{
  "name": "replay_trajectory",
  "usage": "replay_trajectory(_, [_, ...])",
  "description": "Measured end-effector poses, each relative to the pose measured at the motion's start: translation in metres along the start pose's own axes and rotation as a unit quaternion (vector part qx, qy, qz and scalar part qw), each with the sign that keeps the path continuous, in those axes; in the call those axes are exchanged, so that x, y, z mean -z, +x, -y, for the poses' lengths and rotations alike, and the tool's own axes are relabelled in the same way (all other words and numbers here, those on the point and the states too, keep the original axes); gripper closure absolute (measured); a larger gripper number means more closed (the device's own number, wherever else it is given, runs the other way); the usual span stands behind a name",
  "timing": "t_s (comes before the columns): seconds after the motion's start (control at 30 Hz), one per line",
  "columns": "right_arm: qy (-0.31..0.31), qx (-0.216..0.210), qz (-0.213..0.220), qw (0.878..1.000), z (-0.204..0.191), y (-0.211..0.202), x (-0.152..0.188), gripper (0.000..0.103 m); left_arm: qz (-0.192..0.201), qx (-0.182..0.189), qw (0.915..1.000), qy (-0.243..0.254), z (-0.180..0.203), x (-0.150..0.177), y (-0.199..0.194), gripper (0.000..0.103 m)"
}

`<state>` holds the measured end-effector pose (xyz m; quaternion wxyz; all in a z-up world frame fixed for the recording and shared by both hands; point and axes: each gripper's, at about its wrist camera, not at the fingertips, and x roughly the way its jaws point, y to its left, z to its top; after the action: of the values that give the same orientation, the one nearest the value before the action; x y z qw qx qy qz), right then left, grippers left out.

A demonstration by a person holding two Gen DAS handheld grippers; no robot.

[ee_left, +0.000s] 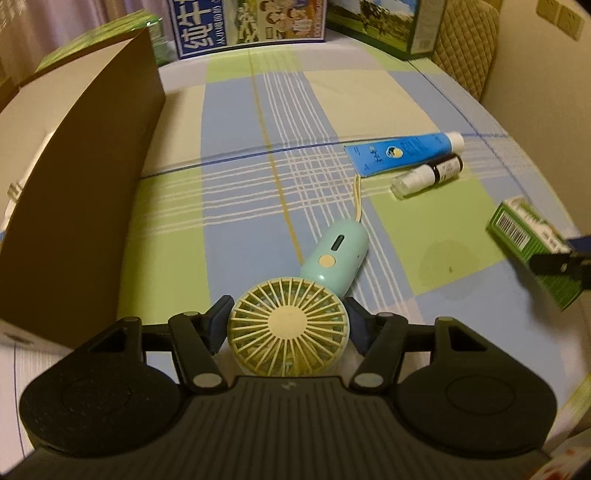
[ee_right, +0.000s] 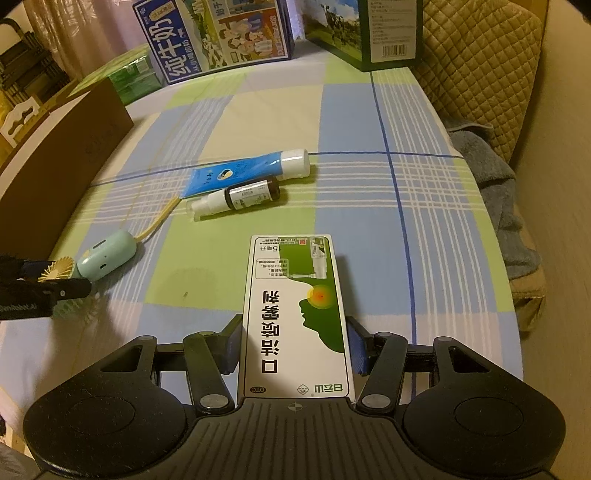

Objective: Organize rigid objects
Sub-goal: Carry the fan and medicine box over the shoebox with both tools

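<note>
Left gripper (ee_left: pixel 288 325) is clamped on the round, cream-grilled head of a small handheld fan (ee_left: pixel 295 317), one blue pad on each side of the grille. Its mint-green handle runs forward and to the right of the gripper, lying on the bed sheet (ee_left: pixel 236 155), with a yellow wrist strap (ee_left: pixel 357 199) trailing ahead from the handle's end.

Right gripper (ee_right: pixel 295 347) is closed on a green-and-white medicine box (ee_right: pixel 295 314), its pads pressed against the two long sides. The box points straight ahead between the fingers, printed with Chinese characters, a green head in profile and a spray bottle picture.

Underneath is a plaid sheet of blue, pale green and cream squares crossed by white and dark blue lines. Ahead of the right gripper and a little left lie a blue tube (ee_right: pixel 251 170) with a white cap and a small dark spray bottle (ee_right: pixel 236 201) with a clear cap, just beside each other. To the left of the left gripper stands a brown cardboard box (ee_left: pixel 85 177). Far ahead, at the head of the bed, stand a blue milk carton box (ee_right: pixel 218 37) and a dark green box (ee_right: pixel 369 29). To the right of the right gripper are a quilted tan cushion (ee_right: pixel 476 66) and a grey-blue towel (ee_right: pixel 498 192).
</note>
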<state>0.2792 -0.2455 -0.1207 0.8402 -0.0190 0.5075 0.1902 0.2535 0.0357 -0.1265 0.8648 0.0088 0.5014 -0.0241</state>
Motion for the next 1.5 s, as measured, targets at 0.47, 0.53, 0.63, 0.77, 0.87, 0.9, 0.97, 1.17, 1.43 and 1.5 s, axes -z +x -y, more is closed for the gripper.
replay_trajectory(0.47, [-0.015,-0.013,0.016,1.000,-0.018,-0.008,-0.010,0.051,0.040,0.012,0.9989,-0.023,-0.013,-0.008,-0.041,0.044])
replay_trajectory(0.53, [-0.018,-0.015,0.018,1.000,-0.022,-0.009,-0.012,0.051,0.046,0.012,0.9986,-0.025,-0.015,-0.009,-0.046,0.044])
replay_trajectory(0.63, [-0.022,-0.020,0.022,0.999,-0.027,-0.010,-0.015,0.051,0.052,0.013,0.9981,-0.029,-0.018,-0.010,-0.051,0.044])
replay_trajectory(0.77, [-0.028,-0.025,0.026,0.999,-0.034,-0.011,-0.019,0.051,0.060,0.015,0.9976,-0.031,-0.021,-0.011,-0.059,0.044])
replay_trajectory(0.87, [-0.032,-0.028,0.029,0.999,-0.038,-0.012,-0.021,0.051,0.070,0.017,0.9969,-0.034,-0.025,-0.013,-0.066,0.044])
replay_trajectory(0.9, [-0.034,-0.029,0.030,0.999,-0.040,-0.012,-0.022,0.051,0.073,0.017,0.9966,-0.035,-0.026,-0.014,-0.069,0.044])
replay_trajectory(0.97, [-0.038,-0.031,0.032,0.998,-0.043,-0.012,-0.024,0.051,0.079,0.017,0.9961,-0.036,-0.028,-0.016,-0.073,0.044])
replay_trajectory(1.17, [-0.052,-0.040,0.039,0.997,-0.056,-0.014,-0.032,0.051,0.097,0.015,0.9945,-0.036,-0.037,-0.023,-0.088,0.044])
replay_trajectory(1.43, [-0.075,-0.057,0.051,0.994,-0.084,-0.017,-0.052,0.051,0.125,-0.001,0.9909,-0.050,-0.060,-0.033,-0.109,0.044])
replay_trajectory(1.5, [-0.083,-0.065,0.056,0.993,-0.095,-0.019,-0.059,0.051,0.133,-0.005,0.9896,-0.053,-0.066,-0.035,-0.114,0.044])
